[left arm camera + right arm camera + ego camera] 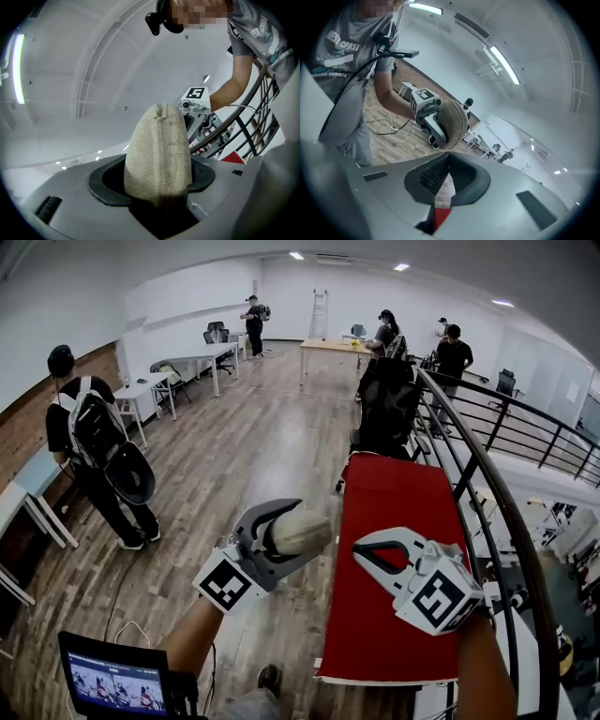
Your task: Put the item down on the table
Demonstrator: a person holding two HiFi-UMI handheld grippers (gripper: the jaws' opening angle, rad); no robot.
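Left gripper (294,532) grips the beige pouch (158,154), jaws wide, beside the red table (394,615), not yet over it. Right gripper (360,555) is closed and empty, probably idle.

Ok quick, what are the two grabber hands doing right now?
Left gripper: closed on a beige fabric pouch.
Right gripper: closed, holding nothing.

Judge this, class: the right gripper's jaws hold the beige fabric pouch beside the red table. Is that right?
No. It is the left gripper whose jaws hold the beige fabric pouch beside the red table; the left gripper view shows it.
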